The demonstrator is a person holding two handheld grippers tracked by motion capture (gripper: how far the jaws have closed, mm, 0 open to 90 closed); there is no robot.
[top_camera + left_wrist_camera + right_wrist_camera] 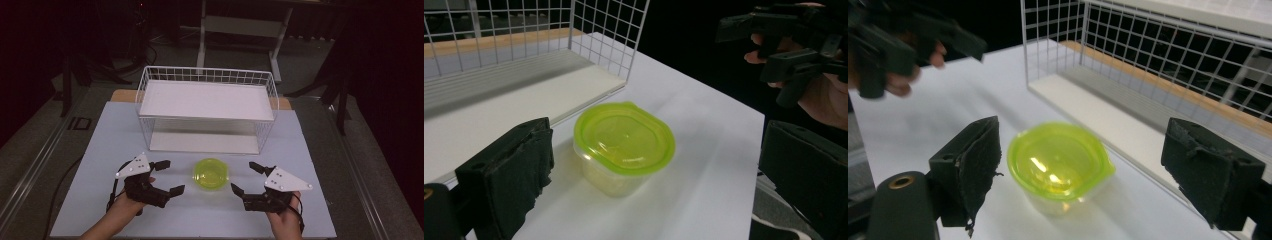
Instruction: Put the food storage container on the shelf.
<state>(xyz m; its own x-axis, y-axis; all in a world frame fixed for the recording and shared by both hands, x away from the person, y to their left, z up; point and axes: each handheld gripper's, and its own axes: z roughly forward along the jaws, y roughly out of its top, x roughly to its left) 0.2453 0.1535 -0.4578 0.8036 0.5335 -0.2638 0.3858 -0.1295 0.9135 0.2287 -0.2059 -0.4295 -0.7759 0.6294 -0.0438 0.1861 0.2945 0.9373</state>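
A small clear tub with a lime-green lid (211,173) stands upright on the white table top (125,135), just in front of the wire basket. My left gripper (170,177) is to its left and my right gripper (244,178) to its right, both pointing inward at it. Both are open, with nothing between the jaws. In the left gripper view the tub (624,145) sits ahead between the two black pads, apart from them. The right gripper view shows the same tub (1059,162) framed between its wide-spread pads, untouched.
A white wire basket (145,100) with a white upper shelf (206,100) and a white floor board stands at the table's back, its open front facing me. Dark floor, cables and a table frame (240,25) lie beyond. The table's right edge (744,165) is near the tub.
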